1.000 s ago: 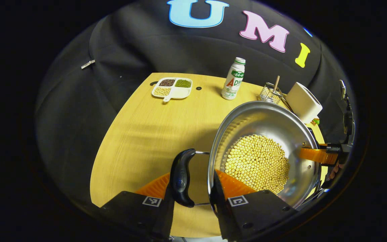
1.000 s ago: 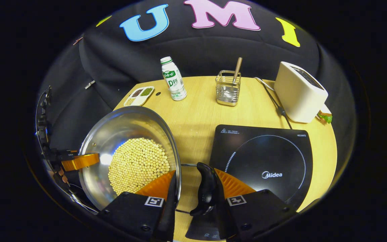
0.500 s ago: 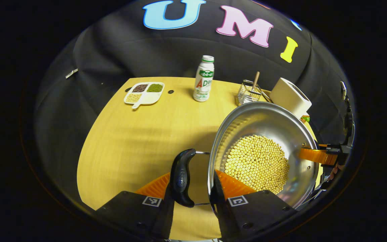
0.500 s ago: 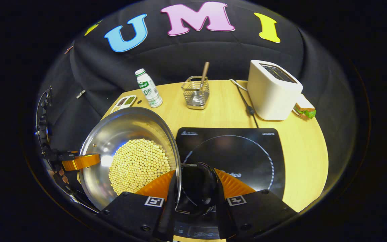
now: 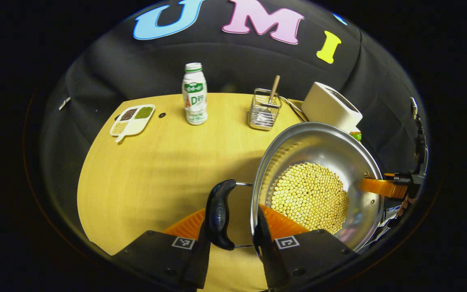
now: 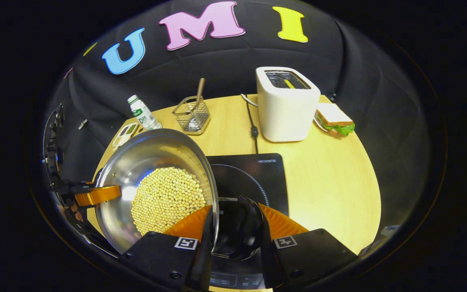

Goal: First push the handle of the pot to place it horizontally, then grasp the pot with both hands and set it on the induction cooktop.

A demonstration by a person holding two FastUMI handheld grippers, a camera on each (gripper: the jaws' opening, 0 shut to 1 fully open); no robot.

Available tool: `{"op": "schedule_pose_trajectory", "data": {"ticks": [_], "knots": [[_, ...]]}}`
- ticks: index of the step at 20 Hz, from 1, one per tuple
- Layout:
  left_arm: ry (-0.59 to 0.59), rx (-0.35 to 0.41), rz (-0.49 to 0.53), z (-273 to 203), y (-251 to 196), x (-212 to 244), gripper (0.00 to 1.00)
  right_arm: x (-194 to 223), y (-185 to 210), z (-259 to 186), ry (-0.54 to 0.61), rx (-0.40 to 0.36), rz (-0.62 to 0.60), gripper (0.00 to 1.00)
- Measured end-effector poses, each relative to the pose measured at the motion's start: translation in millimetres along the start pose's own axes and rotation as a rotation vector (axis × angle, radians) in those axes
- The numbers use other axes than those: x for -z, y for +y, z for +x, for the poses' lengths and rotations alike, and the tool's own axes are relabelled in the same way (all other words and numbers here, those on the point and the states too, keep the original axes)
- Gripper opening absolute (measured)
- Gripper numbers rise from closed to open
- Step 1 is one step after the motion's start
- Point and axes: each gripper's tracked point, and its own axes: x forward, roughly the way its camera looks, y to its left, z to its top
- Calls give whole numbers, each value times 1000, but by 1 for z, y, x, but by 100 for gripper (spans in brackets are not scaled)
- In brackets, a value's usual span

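I've got the left gripper (image 5: pixel 233 227) closed across the black side handle (image 5: pixel 218 213) and near rim of the shiny round steel pot full of pale yellow beans (image 5: pixel 316 184), one finger outside the handle, the other inside the rim. In the left gripper view the right gripper (image 5: pixel 383 187) sits at the pot's far edge, one finger over the rim.

Right gripper view: my right gripper (image 6: pixel 233 227) is clamped the same way on the opposite black handle (image 6: pixel 239 227), left gripper (image 6: pixel 95 194) across the pot (image 6: pixel 156 186). Pot is held between both, overlapping the left part of the flat black induction cooktop (image 6: pixel 253 174) on the round light wooden table (image 6: pixel 330 186); I can't tell if it touches.

Writing: cooktop corner print too small to read. White plastic bottle with green cap (image 5: pixel 194 99) shows a big "AD" on its label, rest unreadable. ArUco-type squares on both grippers' bodies.
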Motion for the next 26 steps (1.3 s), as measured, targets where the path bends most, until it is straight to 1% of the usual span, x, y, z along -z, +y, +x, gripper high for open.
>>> {"op": "schedule_pose_trajectory", "data": {"ticks": [4,5,6,10,15,16,17,19,20,21,24,25,26], "knots": [[12,17,17,17,-34,-6,57,-3,-35,1,9,18,21,53],[13,19,24,20,-41,-8,55,-4,-43,1,10,21,27,53],[14,20,30,22,-47,-10,57,-4,-49,2,11,23,33,53],[22,18,42,33,-62,-13,57,-2,-66,7,25,24,57,53],[26,10,32,38,-66,-11,57,1,-70,14,33,20,60,53],[29,9,29,39,-65,-11,55,2,-70,15,34,20,61,53],[29,9,25,40,-65,-10,57,2,-70,15,35,21,61,53],[29,12,20,42,-64,-8,57,2,-69,15,33,20,64,53],[26,14,13,44,-65,-9,55,2,-70,16,31,20,62,53],[20,16,8,43,-64,-8,57,2,-70,13,29,20,61,53],[26,21,9,44,-65,-6,58,3,-70,16,37,24,69,54],[39,17,28,44,-65,-4,61,3,-70,15,36,27,70,58],[47,-11,54,43,-61,-1,66,1,-70,15,30,30,73,59]]}}
